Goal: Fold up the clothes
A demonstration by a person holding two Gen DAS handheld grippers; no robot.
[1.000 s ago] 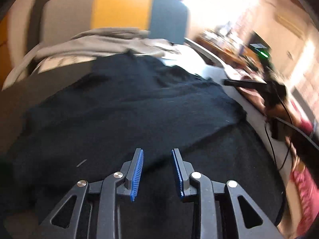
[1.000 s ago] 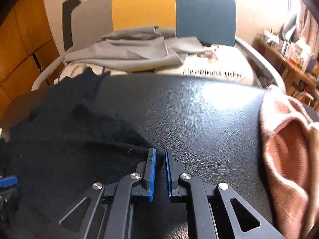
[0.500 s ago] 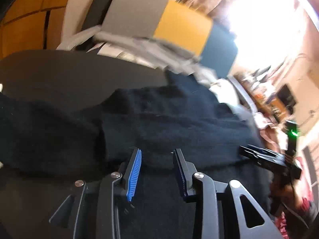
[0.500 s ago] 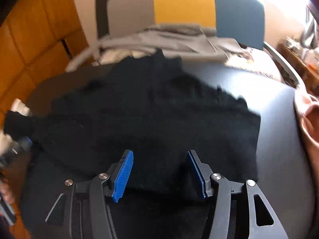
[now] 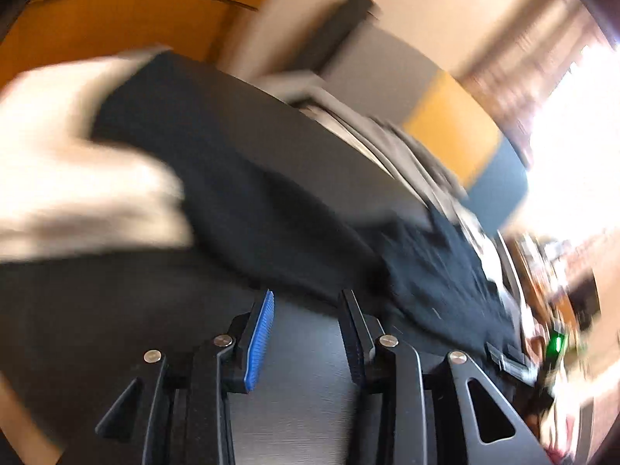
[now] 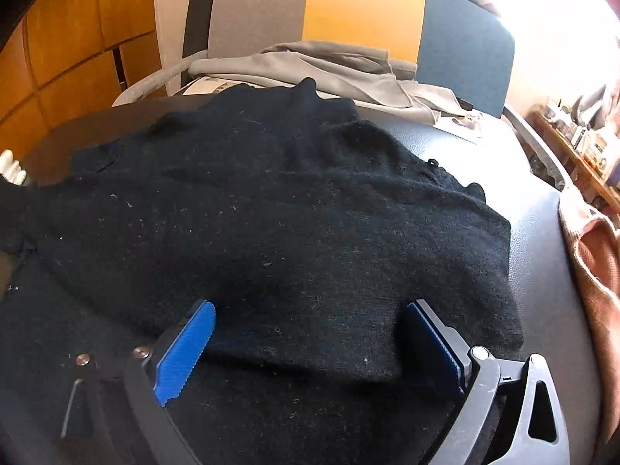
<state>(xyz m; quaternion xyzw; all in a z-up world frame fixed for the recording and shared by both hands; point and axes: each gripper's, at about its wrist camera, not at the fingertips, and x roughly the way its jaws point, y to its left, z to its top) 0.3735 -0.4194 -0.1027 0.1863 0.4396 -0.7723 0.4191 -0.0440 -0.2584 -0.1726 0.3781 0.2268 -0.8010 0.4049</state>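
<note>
- A black sweater [image 6: 271, 209] lies spread over the dark counter [image 6: 542, 255], its near hem folded over a lower layer of the same knit.
- The right claw [image 6: 310, 333] hangs low over that near hem, its blue pads [image 6: 182, 352] spread wide with nothing between them; whether they touch the knit cannot be told.
- The left claw [image 5: 306, 321] is partly spread and empty, over bare counter at the sweater's [image 5: 294, 209] left end; this view is heavily blurred.
- A pale blurred shape [image 5: 77, 178] fills the left of the left wrist view; what it is cannot be told.
- A pink knit [image 6: 596, 271] lies at the counter's right edge, apart from the sweater.
- Beyond the far edge stands a chair [image 6: 364, 11] with a grey, yellow and blue back, and a grey garment [image 6: 333, 66] is draped on its seat.
</note>
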